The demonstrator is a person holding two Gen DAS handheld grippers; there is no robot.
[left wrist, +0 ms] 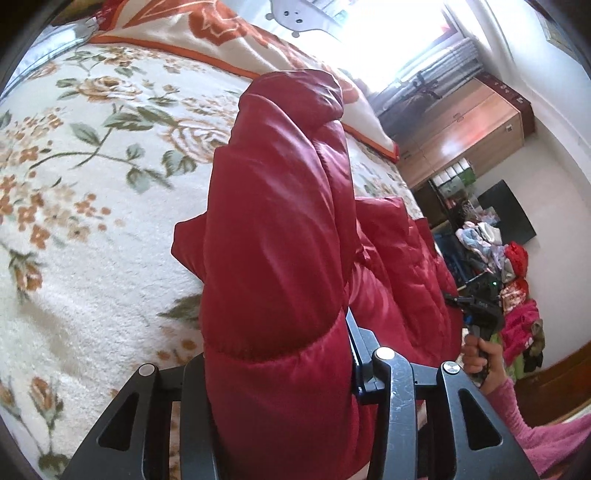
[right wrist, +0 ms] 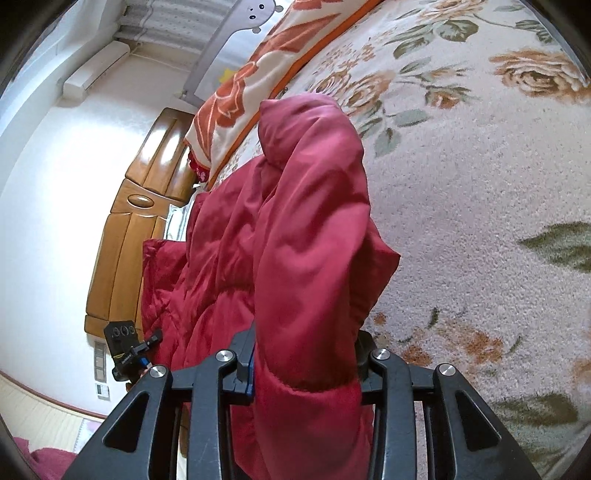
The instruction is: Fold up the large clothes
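Note:
A red puffer jacket (left wrist: 280, 229) is held up above a floral bed blanket (left wrist: 92, 206). My left gripper (left wrist: 277, 373) is shut on a thick fold of the jacket that bulges up between its fingers. The right gripper with the hand on it also shows in the left wrist view (left wrist: 480, 314), at the jacket's far edge. In the right wrist view, my right gripper (right wrist: 306, 369) is shut on another fold of the same jacket (right wrist: 310, 240). The left gripper also shows there, low on the left (right wrist: 129, 350). The gripper tips are hidden by fabric.
A folded red-and-white blanket (left wrist: 229, 33) lies at the back of the bed. A wooden cabinet (left wrist: 461, 129) and a pile of clothes (left wrist: 517, 295) stand beside the bed. A wooden headboard (right wrist: 136, 229) is on the left in the right wrist view.

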